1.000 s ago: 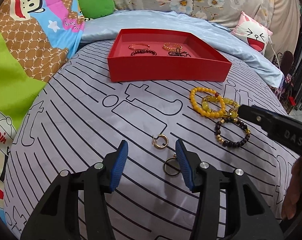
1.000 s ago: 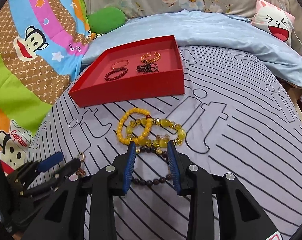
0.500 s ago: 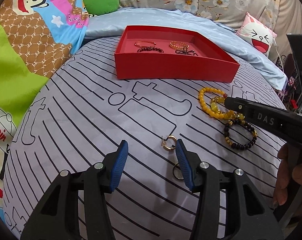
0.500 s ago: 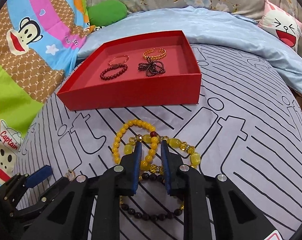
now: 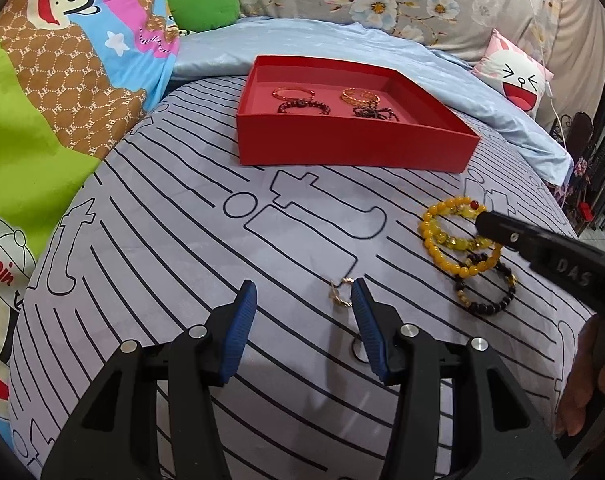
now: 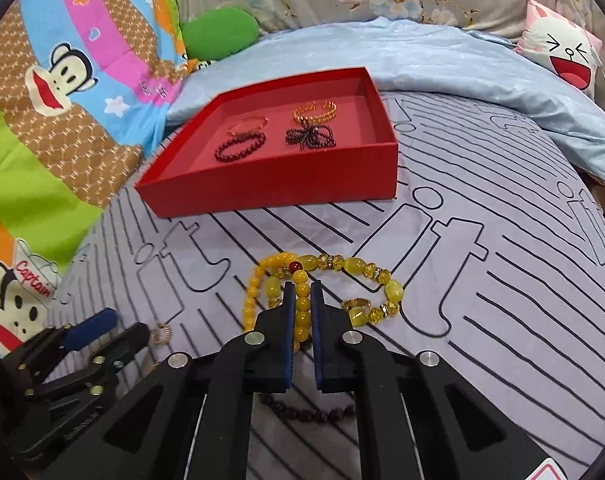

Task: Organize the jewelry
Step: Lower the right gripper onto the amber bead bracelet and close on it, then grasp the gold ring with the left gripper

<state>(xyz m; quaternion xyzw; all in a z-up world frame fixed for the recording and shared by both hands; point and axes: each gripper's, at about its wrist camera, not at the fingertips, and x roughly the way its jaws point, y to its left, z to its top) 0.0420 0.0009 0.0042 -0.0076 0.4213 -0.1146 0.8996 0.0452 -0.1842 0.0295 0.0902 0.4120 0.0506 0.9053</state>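
A red tray [image 5: 354, 152] [image 6: 270, 190] holds several bracelets. On the striped sheet lie a yellow bead bracelet [image 6: 302, 304] [image 5: 442, 250], a chunkier amber bracelet [image 6: 392, 290] and a dark bead bracelet [image 5: 486, 306]. My right gripper [image 6: 303, 292] is shut on the yellow bead bracelet, low on the sheet; it also shows in the left wrist view [image 5: 488, 220]. My left gripper [image 5: 302, 294] is open, with a small gold earring [image 5: 341, 294] [image 6: 161, 333] just inside its right finger. A dark ring [image 5: 358, 350] lies partly hidden behind that finger.
Cartoon-print bedding [image 5: 42, 120] rises on the left. A light blue blanket [image 6: 442, 64], a green cushion [image 5: 202, 4] and a pink face pillow [image 6: 562, 56] lie behind the tray. The bed edge drops off at the right [image 5: 574, 208].
My right gripper has moved forward and closed on the yellow bead bracelet. My left gripper has moved forward and to the left, so the earring now sits by its right finger.
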